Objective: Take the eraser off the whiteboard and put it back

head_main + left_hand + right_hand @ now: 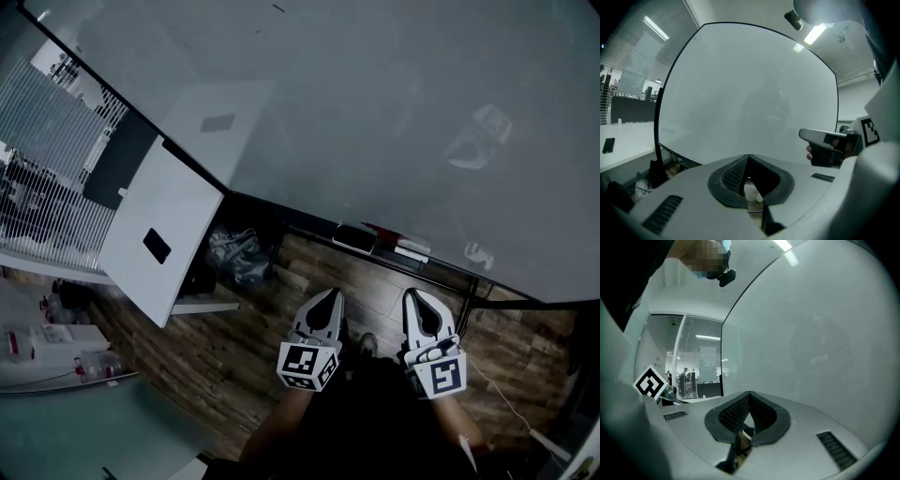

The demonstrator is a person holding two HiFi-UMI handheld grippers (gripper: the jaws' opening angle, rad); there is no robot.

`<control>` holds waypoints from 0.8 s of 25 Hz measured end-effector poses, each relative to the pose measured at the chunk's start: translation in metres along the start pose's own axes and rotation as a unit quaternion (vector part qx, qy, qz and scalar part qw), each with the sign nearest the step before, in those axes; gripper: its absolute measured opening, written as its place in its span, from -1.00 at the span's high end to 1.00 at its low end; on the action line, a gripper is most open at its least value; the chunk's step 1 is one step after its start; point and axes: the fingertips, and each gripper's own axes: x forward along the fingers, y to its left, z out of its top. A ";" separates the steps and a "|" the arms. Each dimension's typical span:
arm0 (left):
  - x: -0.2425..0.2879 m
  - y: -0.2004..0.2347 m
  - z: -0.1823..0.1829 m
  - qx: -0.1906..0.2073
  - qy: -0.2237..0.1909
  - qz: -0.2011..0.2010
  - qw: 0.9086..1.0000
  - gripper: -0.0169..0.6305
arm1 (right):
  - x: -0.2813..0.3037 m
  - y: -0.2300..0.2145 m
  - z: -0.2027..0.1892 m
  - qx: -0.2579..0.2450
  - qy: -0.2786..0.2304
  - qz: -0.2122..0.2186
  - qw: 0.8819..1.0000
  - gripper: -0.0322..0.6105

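**Eraser untouched on the ledge, both claws empty**

The step in hand looks like the reach before the pick-up. The eraser [354, 238] lies on the ledge [450, 269] along the lower edge of the whiteboard [394, 112], just beside a red marker [382, 230]. The left gripper [329, 297] and the right gripper [416, 299] both hang below that edge, well apart from it. Each has its jaws pressed tip to tip with nothing between them (each gripper's own view shows the pads meeting).

The next move calls for one claw to spread wider than the eraser, come up to the whiteboard's ledge and close across the eraser's short sides. The left one seems slightly nearer in line.

The eraser looks like a flat, dark, round-cornered block with a paler rim on its lower side. It is too small here to tell which face is the felt.
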 end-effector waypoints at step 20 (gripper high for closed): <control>0.052 0.053 -0.067 -0.137 0.038 -0.015 0.990 0.93 | 0.041 0.015 -0.035 0.013 0.018 0.019 1.000 0.85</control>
